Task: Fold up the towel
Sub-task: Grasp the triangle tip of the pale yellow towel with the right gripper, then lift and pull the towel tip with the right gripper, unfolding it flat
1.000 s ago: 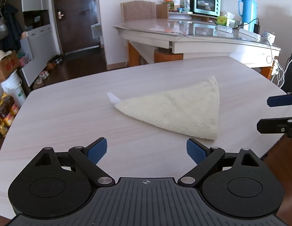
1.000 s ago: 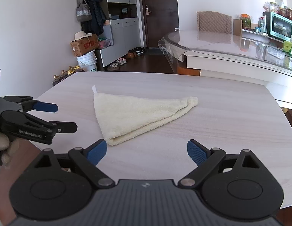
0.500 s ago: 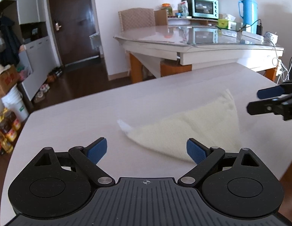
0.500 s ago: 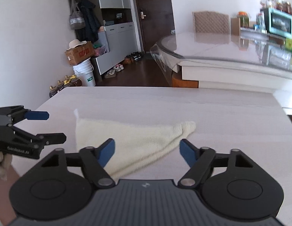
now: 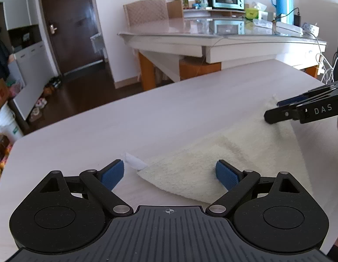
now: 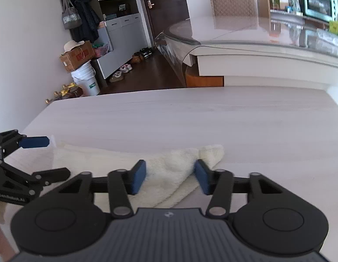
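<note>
Both the left gripper (image 5: 170, 172) and right gripper (image 6: 170, 176) are open, holding nothing; the towel (image 5: 241, 161) may slip if pinched thinly.

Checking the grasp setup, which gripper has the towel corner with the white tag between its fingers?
The left gripper: the towel's tagged corner lies between its open fingers. The right gripper straddles the opposite corner.
</note>
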`<state>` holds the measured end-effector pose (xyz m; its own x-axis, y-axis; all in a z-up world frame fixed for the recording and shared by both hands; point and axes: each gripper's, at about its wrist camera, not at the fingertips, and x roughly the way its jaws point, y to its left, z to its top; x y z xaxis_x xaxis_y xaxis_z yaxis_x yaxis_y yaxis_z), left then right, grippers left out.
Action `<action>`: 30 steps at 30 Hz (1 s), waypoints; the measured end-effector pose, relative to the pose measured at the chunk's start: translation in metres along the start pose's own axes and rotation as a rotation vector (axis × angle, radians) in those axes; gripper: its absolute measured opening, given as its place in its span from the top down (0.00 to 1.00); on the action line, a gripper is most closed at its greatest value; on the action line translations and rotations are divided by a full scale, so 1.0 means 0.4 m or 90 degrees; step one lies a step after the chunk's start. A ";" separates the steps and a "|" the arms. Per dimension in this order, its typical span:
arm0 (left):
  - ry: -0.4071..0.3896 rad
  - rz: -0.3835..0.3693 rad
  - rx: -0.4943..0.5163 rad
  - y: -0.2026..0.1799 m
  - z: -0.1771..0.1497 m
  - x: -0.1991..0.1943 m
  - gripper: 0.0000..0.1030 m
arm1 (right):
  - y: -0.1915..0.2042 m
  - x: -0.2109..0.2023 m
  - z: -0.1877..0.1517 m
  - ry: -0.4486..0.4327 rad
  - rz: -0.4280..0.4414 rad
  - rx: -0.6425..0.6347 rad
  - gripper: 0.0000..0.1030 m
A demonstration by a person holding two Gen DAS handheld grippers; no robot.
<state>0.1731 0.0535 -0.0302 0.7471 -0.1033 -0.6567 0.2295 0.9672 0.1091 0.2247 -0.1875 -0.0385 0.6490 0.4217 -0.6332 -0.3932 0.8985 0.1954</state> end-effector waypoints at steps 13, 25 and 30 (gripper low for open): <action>-0.029 0.034 -0.013 0.081 0.010 -0.053 0.08 | 0.098 -0.106 0.008 -0.057 0.118 -0.029 0.94; -0.024 0.124 -0.042 0.201 -0.047 -0.163 0.08 | 0.432 -0.134 -0.141 0.070 0.401 -0.241 0.88; -0.020 0.106 -0.050 0.212 -0.067 -0.166 0.08 | 0.407 -0.137 -0.109 0.040 0.363 -0.234 0.74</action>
<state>0.1261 0.1485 0.0028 0.7906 0.0544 -0.6100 0.0524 0.9864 0.1558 0.0968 -0.0697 -0.0045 0.2398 0.7986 -0.5519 -0.8655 0.4334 0.2511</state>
